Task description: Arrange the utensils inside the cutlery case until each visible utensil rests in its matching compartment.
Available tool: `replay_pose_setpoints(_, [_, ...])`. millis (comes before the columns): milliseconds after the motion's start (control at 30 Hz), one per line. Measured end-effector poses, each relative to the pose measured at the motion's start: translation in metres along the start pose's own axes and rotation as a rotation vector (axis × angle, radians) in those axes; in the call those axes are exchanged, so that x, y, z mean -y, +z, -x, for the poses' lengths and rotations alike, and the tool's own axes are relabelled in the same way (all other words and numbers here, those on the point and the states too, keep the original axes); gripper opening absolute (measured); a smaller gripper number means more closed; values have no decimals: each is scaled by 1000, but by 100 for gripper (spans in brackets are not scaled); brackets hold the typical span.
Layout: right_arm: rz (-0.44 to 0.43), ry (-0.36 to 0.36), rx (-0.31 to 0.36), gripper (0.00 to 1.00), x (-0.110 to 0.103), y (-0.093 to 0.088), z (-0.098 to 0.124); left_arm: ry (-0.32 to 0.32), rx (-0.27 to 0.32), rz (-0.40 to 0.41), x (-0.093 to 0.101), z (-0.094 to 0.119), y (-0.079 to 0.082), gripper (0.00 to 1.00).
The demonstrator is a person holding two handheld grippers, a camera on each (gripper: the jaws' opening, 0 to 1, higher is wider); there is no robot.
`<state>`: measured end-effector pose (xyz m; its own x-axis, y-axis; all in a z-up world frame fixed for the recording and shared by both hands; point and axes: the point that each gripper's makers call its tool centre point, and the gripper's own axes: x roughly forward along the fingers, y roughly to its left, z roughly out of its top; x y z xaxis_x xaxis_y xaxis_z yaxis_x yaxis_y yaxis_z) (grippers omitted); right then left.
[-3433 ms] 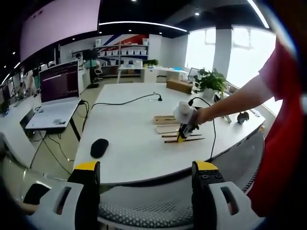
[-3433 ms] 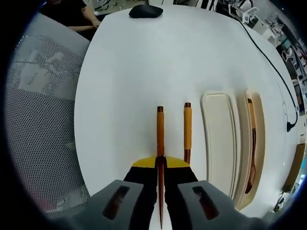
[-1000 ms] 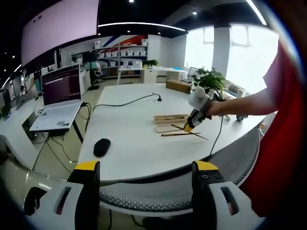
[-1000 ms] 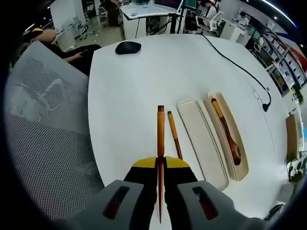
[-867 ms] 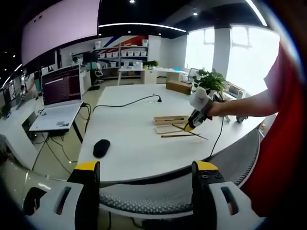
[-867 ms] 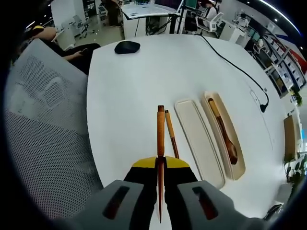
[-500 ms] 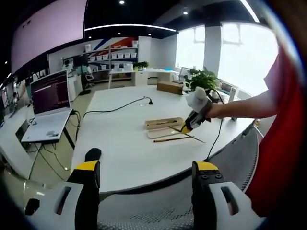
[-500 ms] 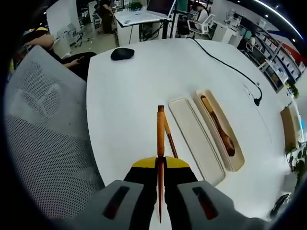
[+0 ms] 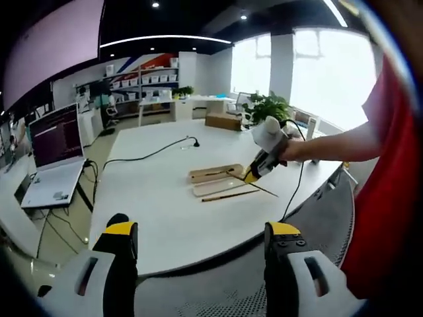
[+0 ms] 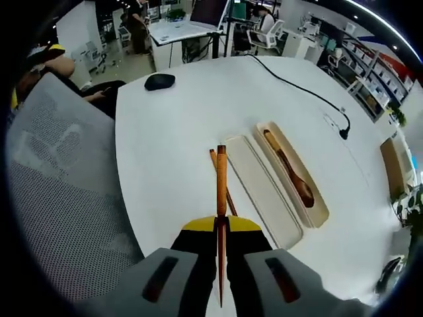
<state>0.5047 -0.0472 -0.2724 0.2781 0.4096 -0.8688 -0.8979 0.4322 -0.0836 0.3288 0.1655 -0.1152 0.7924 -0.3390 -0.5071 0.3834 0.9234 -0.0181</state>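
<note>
Since our right tool [image 10: 221, 228] clamps one chopstick [image 10: 221, 181] above the worktop [image 10: 172, 119] for the cutlery case [image 10: 291, 181], our left tool [image 9: 198, 247] idles wide open.

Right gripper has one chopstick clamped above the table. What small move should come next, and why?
Probably swing the right gripper toward the empty tray and lower the held chopstick along it. The chopstick is clamped off the table, that tray lies just beside it, the spoon already lies in the farther tray, and the second chopstick waits on the table.
</note>
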Motion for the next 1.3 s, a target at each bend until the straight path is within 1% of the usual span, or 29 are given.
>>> replay_pose_setpoints(100, [6, -1, -8, 0, -1, -1, 1, -4, 2, -7, -1, -2, 0, 81])
replay_pose_setpoints(133, [17, -6, -12, 0, 0, -2, 1, -7, 11, -23, -1, -1, 2, 80])
replay_pose_setpoints(200, [23, -8, -17, 0, 1, -1, 2, -12, 26, -58, -1, 1, 3, 73])
replay_pose_setpoints(233, [23, -9, -19, 0, 1, 0, 2, -13, 25, -54, -1, 2, 1, 70])
replay_pose_setpoints(267, [25, -10, -18, 0, 2, 2, 3, -30, 31, -42, 1, 3, 1, 70])
replay_pose_setpoints(333, [31, -10, -20, 0, 4, 4, 3, -45, 43, -19, 3, 4, 1, 71])
replay_pose_setpoints(433, [55, -10, -26, 0, 6, 6, 4, -21, 15, -26, -2, 3, -8, 71])
replay_pose_setpoints(500, [68, -10, -34, 1, 8, 6, 4, -17, 12, -6, -3, 3, -9, 74])
replay_pose_setpoints(600, [58, -1, -36, 1, 9, 9, 5, -29, 44, 45, -1, 4, -6, 80])
replay_pose_setpoints(633, [60, -1, -36, 1, 10, 11, 5, -45, 71, 61, 2, 6, -2, 82])
replay_pose_setpoints(700, [68, -5, -37, 1, 12, 13, 6, -44, 81, 76, 2, 8, -1, 83])
replay_pose_setpoints(933, [103, -14, -40, 1, 19, 20, 8, -21, 66, 75, -3, 9, -7, 82])
replay_pose_setpoints(1100, [131, -16, -53, 1, 21, 19, 8, -14, 67, 73, -4, 9, -4, 82])
replay_pose_setpoints(1200, [133, -15, -56, 1, 23, 19, 10, -5, 52, 49, -6, 9, -5, 82])
replay_pose_setpoints(1300, [132, -12, -60, 0, 26, 20, 11, 5, 43, 51, -8, 10, -6, 82])
